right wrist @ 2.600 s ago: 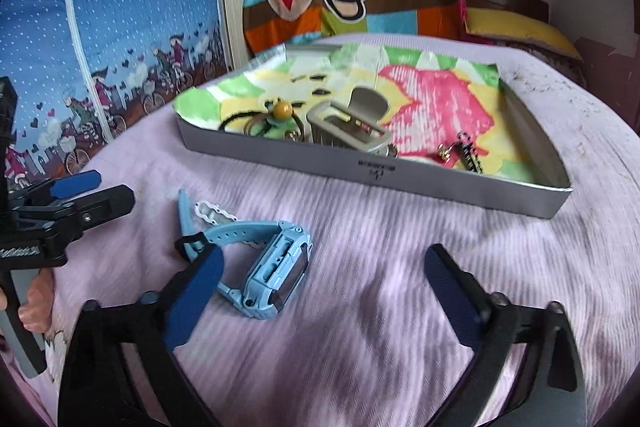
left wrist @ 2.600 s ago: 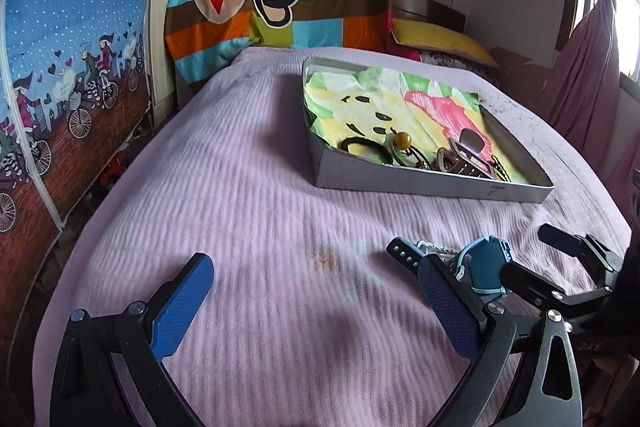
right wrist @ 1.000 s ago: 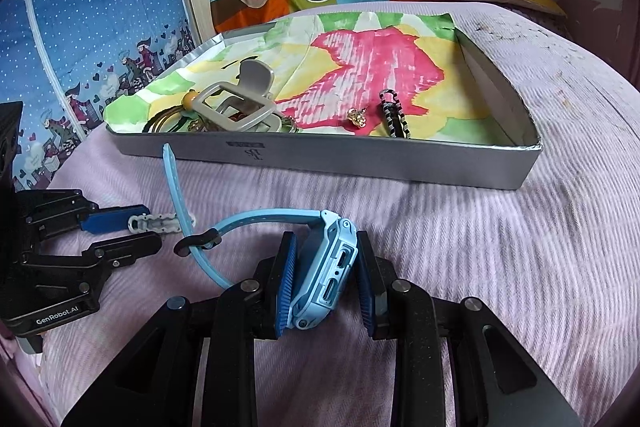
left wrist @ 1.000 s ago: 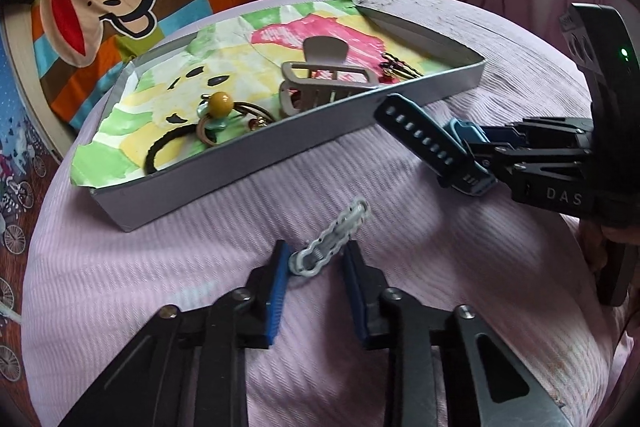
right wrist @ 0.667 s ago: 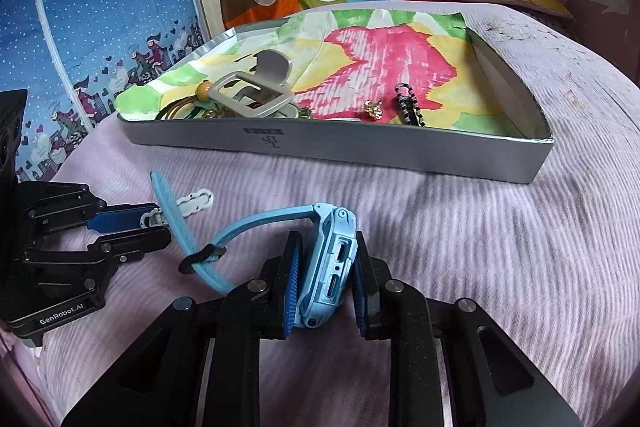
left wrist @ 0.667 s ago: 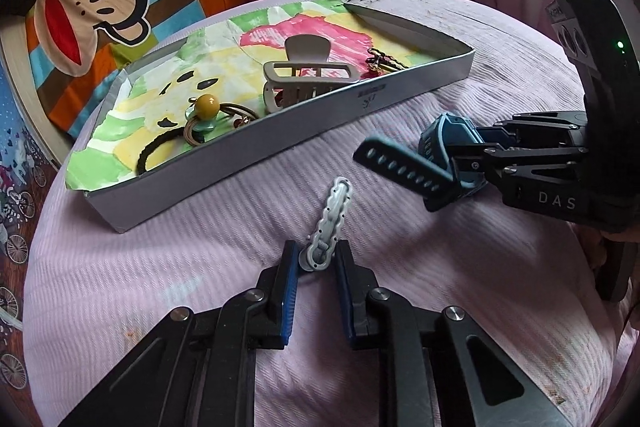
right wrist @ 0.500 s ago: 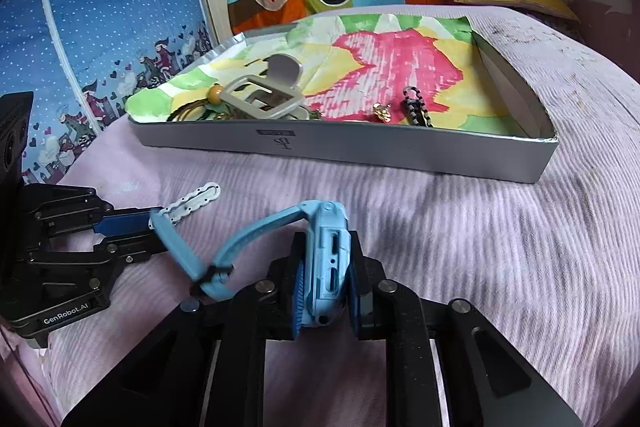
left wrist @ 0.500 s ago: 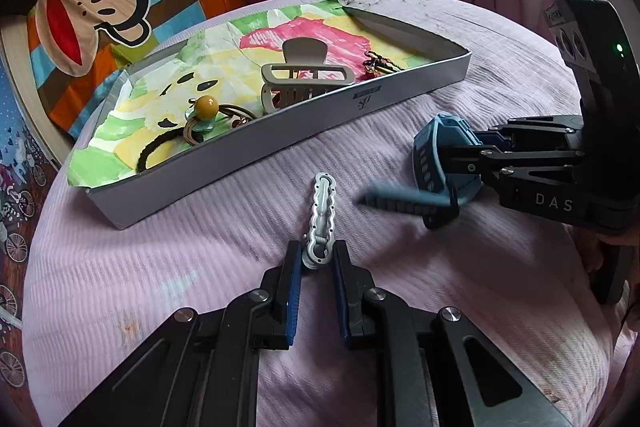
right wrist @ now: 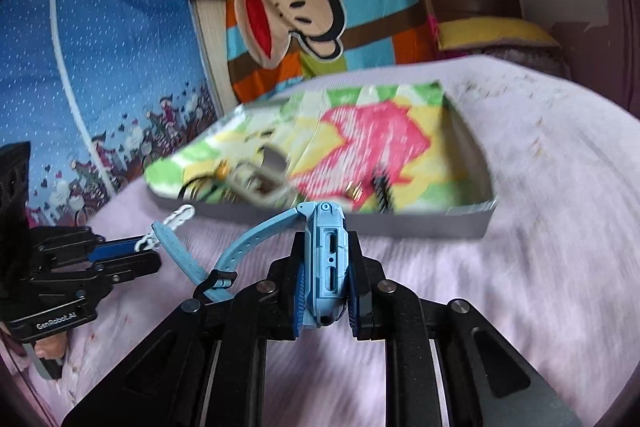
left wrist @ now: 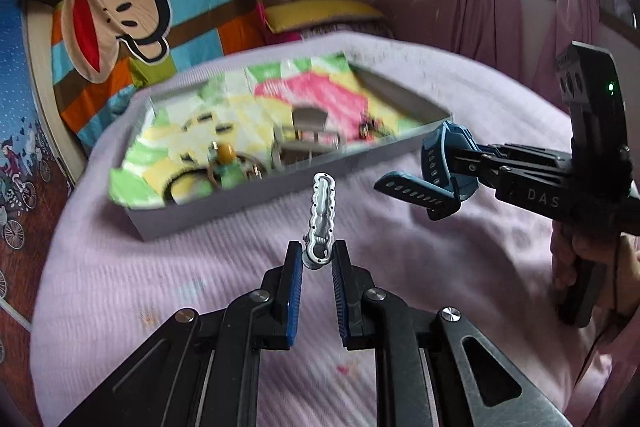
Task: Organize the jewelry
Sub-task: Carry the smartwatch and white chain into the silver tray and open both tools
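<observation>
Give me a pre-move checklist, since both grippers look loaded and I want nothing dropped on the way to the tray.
1. Left gripper shut on white hair clip: ok, held by one end only.
2. Right gripper shut on blue watch: ok.
3. Watch strap hanging loose: not ok, may snag.
4. Both items lifted off the bedspread: ok.
5. Free spot in tray: ok, pink area bare.
6. Grippers apart: ok.

Ahead of my tongs the tray [left wrist: 256, 205] smears with motion, so its small pieces [right wrist: 368, 191] blur beyond naming. My right tongs [right wrist: 325, 291] cover the watch [right wrist: 326, 259] face; my hand [left wrist: 592, 259] is probably cut off rightward.
</observation>
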